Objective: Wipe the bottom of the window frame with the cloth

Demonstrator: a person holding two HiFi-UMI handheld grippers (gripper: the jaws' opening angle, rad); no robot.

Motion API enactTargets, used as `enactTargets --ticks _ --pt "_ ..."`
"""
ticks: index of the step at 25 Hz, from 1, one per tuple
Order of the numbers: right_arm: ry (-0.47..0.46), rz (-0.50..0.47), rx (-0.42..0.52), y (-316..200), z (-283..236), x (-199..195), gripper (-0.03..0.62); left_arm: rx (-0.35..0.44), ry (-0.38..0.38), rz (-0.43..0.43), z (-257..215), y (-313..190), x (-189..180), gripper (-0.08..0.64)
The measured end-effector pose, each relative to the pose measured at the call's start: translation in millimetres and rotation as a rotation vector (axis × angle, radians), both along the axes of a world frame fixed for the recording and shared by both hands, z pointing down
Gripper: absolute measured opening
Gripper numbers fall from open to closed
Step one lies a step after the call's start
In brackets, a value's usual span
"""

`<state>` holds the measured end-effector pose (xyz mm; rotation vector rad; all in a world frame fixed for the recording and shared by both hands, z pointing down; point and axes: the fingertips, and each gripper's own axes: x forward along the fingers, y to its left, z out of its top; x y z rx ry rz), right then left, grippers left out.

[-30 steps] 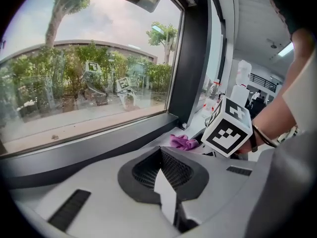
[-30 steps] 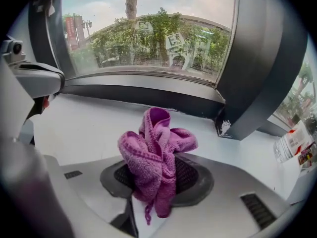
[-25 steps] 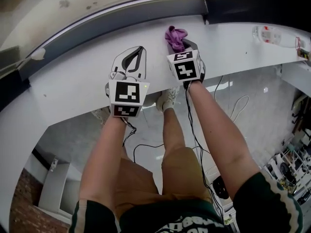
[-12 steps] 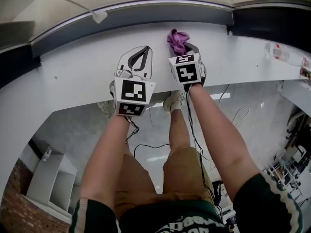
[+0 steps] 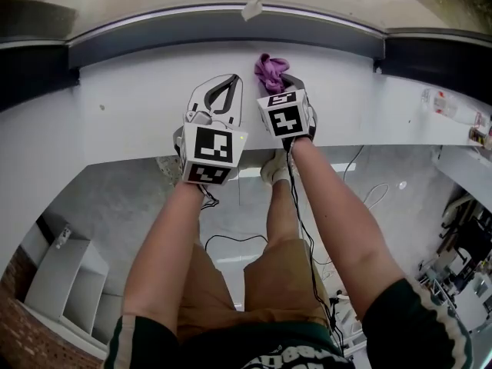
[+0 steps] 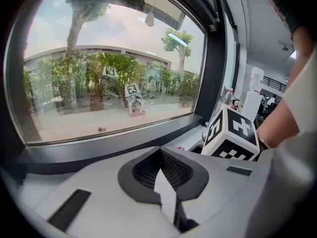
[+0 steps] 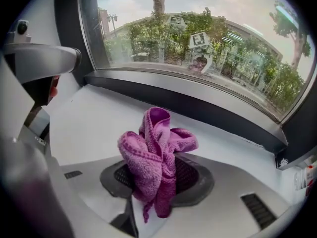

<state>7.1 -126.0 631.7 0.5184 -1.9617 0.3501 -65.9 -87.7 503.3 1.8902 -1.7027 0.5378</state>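
Observation:
A crumpled purple cloth [image 5: 270, 69] [image 7: 156, 155] is pinched in my right gripper [image 5: 281, 78] [image 7: 151, 176], which is shut on it. The cloth hangs just above the white sill [image 5: 131, 106], a little short of the dark bottom strip of the window frame [image 5: 215, 26] [image 7: 198, 108]. My left gripper [image 5: 228, 81] [image 6: 160, 151] hovers over the sill just left of the right one, jaws shut with nothing between them. In the left gripper view the right gripper's marker cube [image 6: 233, 133] shows at the right.
A small white cord pull [image 5: 251, 10] hangs in front of the glass. Small bottles [image 5: 442, 102] stand on the sill far right. The frame's dark corner post [image 5: 430, 60] rises at the right. Below the sill are the person's legs, floor cables and a white shelf unit [image 5: 54, 283].
Both grippers have shifted left along the sill, away from the frame's right corner, the cloth still held in the right one. The head view has swung with them.

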Motion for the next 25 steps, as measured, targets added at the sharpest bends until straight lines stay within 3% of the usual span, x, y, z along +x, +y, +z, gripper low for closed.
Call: enactTargets --ticks 25 --pt "-0.026 -0.099 -0.01 82.0 -1.0 -142.1 0.166 -0.036 0.013 -0.155 15.5 90.4 -146.0 0.003"
